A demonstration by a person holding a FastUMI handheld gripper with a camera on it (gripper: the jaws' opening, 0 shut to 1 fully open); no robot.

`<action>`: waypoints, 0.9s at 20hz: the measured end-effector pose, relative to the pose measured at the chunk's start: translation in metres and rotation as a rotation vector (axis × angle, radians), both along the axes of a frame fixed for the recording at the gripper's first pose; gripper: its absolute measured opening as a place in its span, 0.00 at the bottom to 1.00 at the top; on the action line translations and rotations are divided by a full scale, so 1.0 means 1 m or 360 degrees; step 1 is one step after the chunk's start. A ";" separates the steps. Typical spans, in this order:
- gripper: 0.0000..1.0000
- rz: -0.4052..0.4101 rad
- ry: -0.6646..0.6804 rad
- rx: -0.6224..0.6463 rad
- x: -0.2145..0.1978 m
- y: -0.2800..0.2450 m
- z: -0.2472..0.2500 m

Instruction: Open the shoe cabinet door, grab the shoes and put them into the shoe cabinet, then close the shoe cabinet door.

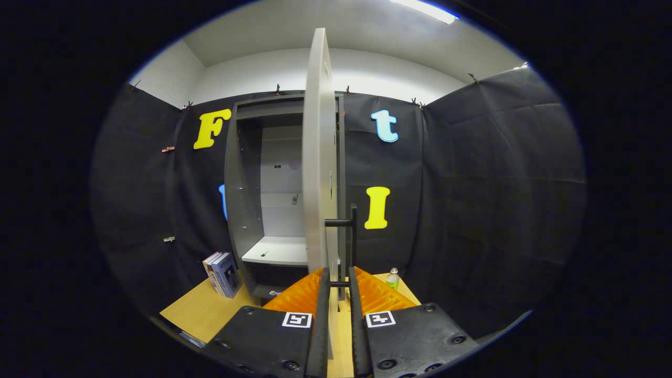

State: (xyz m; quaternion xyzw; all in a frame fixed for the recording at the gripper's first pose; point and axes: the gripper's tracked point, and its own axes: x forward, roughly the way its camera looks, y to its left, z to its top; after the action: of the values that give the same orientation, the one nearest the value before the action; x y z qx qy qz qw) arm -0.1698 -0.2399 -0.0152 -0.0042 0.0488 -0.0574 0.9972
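Cabinet door swung open, edge-on to us

Our gripper (337, 294) has its fingers nearly closed around the door (316, 157) edge by the black handle (353, 231); the shoe cabinet (262, 199) stands just beyond, left.

walls: black cloth (472, 173), white wall (367, 73) above
ceiling: white, one strip light (425, 9)
tabletop (205, 310): light wood
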 end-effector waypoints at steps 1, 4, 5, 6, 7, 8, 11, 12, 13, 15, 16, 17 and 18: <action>0.23 -0.0011 -0.0011 -0.0012 -0.006 -0.003 0.001; 0.23 -0.0006 0.0029 -0.0018 -0.015 -0.001 -0.012; 0.22 0.0006 0.0053 -0.0003 -0.016 0.001 -0.018; 0.23 0.0024 0.0080 0.0015 -0.017 0.006 -0.025; 0.23 0.0050 0.0106 0.0037 -0.018 0.012 -0.034; 0.23 0.0081 0.0133 0.0061 -0.018 0.020 -0.043; 0.23 0.0174 0.0248 0.0095 -0.013 0.048 -0.084; 0.23 0.0202 0.0294 0.0098 -0.013 0.058 -0.100; 0.23 0.0231 0.0333 0.0107 -0.011 0.069 -0.115; 0.23 0.0280 0.0411 0.0129 -0.005 0.090 -0.147; 0.23 0.0302 0.0468 0.0138 -0.002 0.102 -0.165; 0.23 0.0321 0.0538 0.0141 -0.001 0.112 -0.186; 0.23 0.0337 0.0594 0.0149 0.003 0.123 -0.204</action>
State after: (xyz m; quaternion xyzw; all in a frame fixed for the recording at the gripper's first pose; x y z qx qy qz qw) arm -0.1672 -0.1171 -0.2188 0.0265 0.2344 0.0517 0.9704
